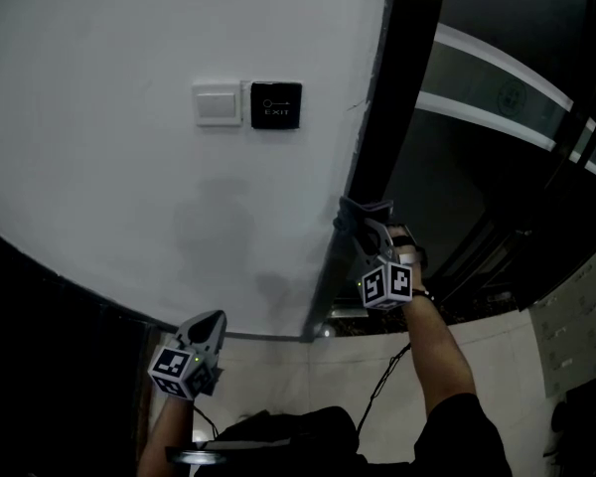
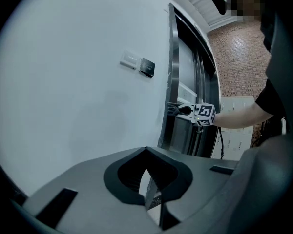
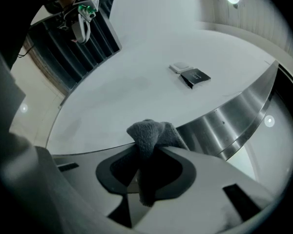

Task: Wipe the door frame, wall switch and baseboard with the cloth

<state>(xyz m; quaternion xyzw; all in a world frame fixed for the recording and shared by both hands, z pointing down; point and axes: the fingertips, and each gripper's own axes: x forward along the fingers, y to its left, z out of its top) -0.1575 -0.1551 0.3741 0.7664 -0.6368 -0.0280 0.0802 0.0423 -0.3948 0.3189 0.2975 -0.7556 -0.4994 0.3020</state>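
Pinched by a bunched fold in our right hand-held gripper (image 3: 145,152), the cloth (image 3: 149,133) looks soft, light and floppy beside the door frame (image 3: 234,116); our left hand-held gripper (image 2: 147,155) is clenched on nothing.

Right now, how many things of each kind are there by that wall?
Hand-held grippers: 2 (left hand-held gripper, right hand-held gripper)
Wall plates: 2 (white switch, black exit button)
Cloth: 1
Door frame: 1
Total: 6
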